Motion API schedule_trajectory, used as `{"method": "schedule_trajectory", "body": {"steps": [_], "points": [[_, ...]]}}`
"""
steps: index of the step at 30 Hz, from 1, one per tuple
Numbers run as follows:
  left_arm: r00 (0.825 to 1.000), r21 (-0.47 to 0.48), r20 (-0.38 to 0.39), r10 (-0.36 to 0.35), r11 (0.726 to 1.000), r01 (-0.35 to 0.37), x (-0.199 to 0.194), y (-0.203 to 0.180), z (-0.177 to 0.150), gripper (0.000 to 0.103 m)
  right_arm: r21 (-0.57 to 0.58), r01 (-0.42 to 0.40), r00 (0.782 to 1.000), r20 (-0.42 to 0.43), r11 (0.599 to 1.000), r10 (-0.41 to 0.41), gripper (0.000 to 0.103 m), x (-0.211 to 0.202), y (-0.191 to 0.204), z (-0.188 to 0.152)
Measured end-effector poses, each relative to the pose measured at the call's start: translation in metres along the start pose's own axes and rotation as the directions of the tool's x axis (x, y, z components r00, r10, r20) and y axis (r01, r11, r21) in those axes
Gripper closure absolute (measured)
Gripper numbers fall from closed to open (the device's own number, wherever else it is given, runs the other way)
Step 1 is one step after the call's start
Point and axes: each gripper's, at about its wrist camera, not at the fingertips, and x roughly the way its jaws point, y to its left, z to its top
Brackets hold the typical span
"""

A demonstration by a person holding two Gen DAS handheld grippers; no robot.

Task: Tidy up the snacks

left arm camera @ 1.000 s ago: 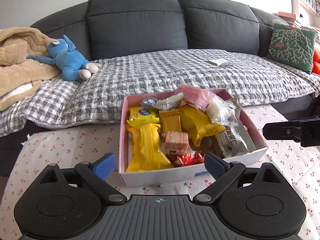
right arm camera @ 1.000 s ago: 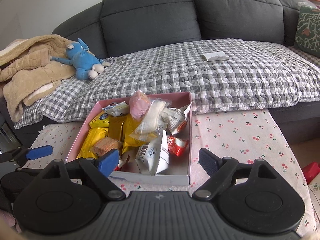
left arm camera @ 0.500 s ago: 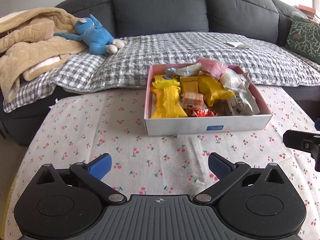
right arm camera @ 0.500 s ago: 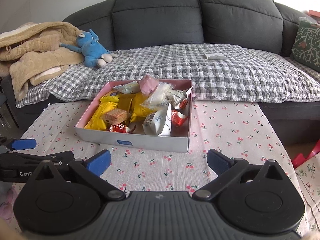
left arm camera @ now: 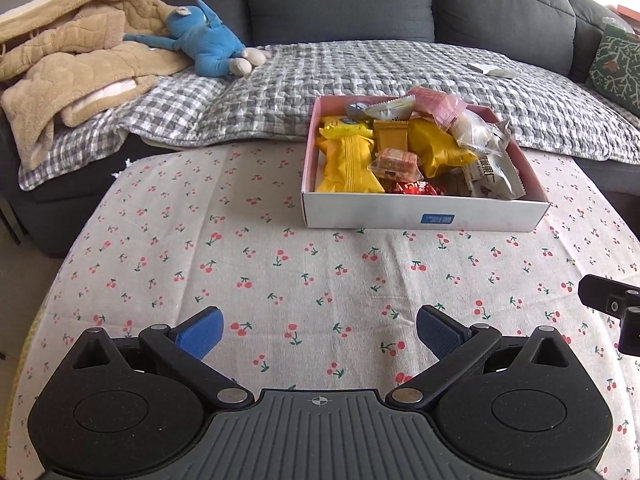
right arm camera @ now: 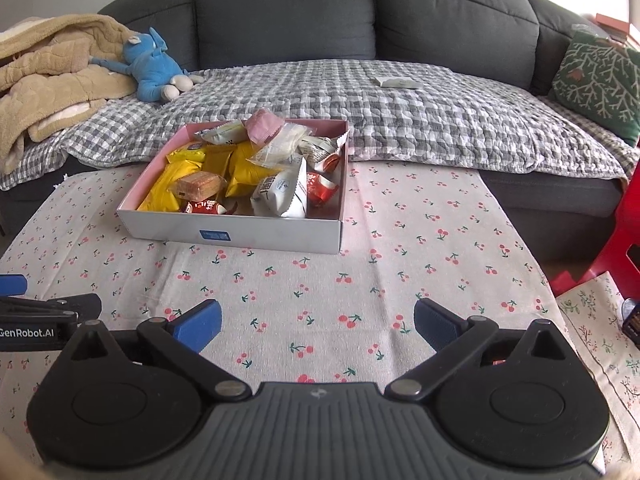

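Pulling Back From a Filled Snack Box

Compared with a second ago, both tools are seen well back from the snack box [left arm camera: 420, 216], which was then just past the fingertips. The jaws of the left gripper [left arm camera: 319, 330] and the right gripper [right arm camera: 316, 322] have just been opening and are now spread wide, with nothing between them but cherry-print cloth on the bench [left arm camera: 240, 272]. This retreat suggests the packing is done, or nearly so.

The box is set on the bench's far side, near the grey sofa [right arm camera: 360, 20], and every snack in view lies inside it. Counted from both views: one box; three or four yellow packets [left arm camera: 348, 160]; one clear-wrapped wafer [left arm camera: 396, 162]; one pink packet [left arm camera: 434, 102]; at least two red-wrapped sweets [right arm camera: 320, 186]; several white pouches [right arm camera: 280, 194], their number uncertain where they overlap. No loose snack is seen on the cloth.
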Motion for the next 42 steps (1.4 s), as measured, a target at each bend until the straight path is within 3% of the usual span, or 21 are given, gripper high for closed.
{"method": "schedule_trajectory", "body": {"steps": [5,11,42], "points": [[1.000,-0.003,-0.004,-0.016,1.000,0.016,-0.006,0.001,-0.004,0.000,-0.028,0.022,0.999,0.033,0.999,-0.022,0.000,-0.004,0.003,-0.001],[0.999,0.000,0.002,-0.034,0.999,0.034,-0.011,-0.002,-0.006,0.000,-0.058,-0.007,1.000,-0.005,0.998,0.006,0.000,0.001,0.009,-0.002],[0.998,0.007,-0.020,-0.052,0.999,0.052,-0.009,-0.007,-0.010,0.000,-0.099,0.006,1.000,0.015,0.995,-0.004,0.000,-0.002,0.013,-0.001]]}}
